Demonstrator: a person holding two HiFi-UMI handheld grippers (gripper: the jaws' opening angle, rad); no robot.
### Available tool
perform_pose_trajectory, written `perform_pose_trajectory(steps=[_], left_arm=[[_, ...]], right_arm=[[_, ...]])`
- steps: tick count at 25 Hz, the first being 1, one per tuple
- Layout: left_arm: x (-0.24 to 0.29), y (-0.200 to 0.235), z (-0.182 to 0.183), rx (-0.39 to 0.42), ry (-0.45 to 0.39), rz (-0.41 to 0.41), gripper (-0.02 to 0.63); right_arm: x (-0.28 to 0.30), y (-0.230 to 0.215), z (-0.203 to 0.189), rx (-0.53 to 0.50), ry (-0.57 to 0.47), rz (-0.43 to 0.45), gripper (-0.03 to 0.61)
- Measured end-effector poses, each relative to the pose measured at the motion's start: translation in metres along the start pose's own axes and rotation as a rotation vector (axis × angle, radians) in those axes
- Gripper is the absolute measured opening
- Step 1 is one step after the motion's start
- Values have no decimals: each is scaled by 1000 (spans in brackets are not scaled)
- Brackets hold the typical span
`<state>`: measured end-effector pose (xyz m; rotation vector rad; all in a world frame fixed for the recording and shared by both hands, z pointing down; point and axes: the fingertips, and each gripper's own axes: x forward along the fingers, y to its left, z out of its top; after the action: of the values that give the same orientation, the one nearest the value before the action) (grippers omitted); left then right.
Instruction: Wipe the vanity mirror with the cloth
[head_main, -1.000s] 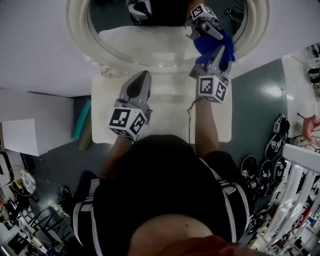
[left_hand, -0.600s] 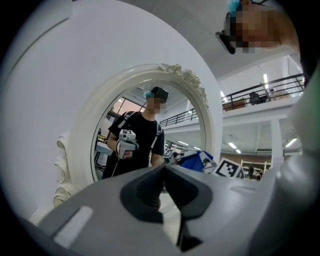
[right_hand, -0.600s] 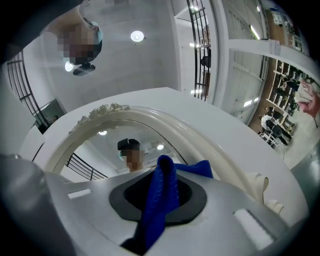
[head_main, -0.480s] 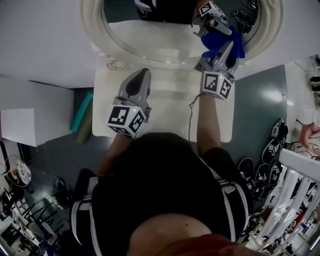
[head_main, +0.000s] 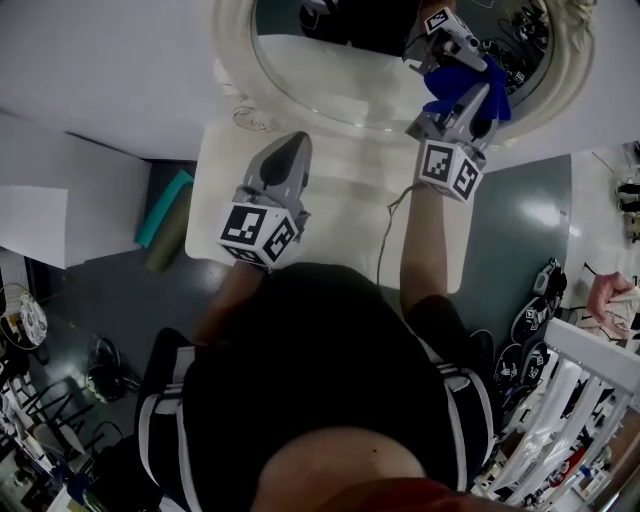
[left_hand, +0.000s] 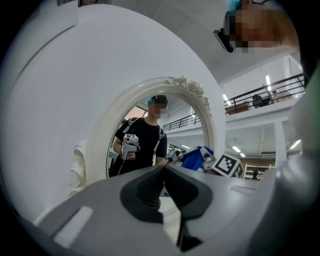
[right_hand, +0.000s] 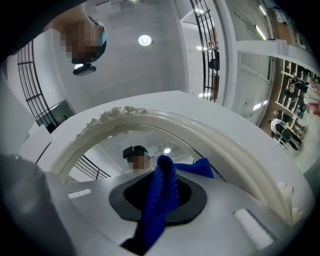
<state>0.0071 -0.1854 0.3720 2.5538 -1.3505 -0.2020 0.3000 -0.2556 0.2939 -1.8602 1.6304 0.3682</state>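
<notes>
The vanity mirror (head_main: 330, 75) is oval with an ornate white frame (left_hand: 202, 107) and stands at the back of a white table (head_main: 345, 200). My right gripper (head_main: 478, 100) is shut on a blue cloth (head_main: 470, 88) and holds it against the lower right of the glass. That cloth (right_hand: 159, 200) hangs from the closed jaws in the right gripper view, with the mirror frame (right_hand: 220, 145) arching just ahead. My left gripper (head_main: 288, 150) hovers over the table in front of the mirror, shut and holding nothing. In the left gripper view the cloth (left_hand: 194, 158) shows at the mirror's lower right.
A white wall (head_main: 110, 70) rises behind the mirror. A teal roll (head_main: 160, 210) lies on the floor left of the table. A cable (head_main: 385, 235) trails across the tabletop from the right gripper. Railings and gear crowd the lower right floor (head_main: 545, 330).
The right gripper with the cloth has slid to the right and slightly up along the mirror's lower edge. The left gripper has stayed over the table while the view shifted.
</notes>
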Motion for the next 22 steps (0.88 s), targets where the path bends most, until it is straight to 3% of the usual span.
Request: perform_pose_trajectory(steps=[5, 22], left_arm=[[-11, 2, -1, -7, -19, 15, 11], [-52, 52, 25, -32, -79, 81, 12]], right_arm=[[5, 14, 6, -36, 4, 30, 38], [33, 127, 7, -168, 15, 164, 38]])
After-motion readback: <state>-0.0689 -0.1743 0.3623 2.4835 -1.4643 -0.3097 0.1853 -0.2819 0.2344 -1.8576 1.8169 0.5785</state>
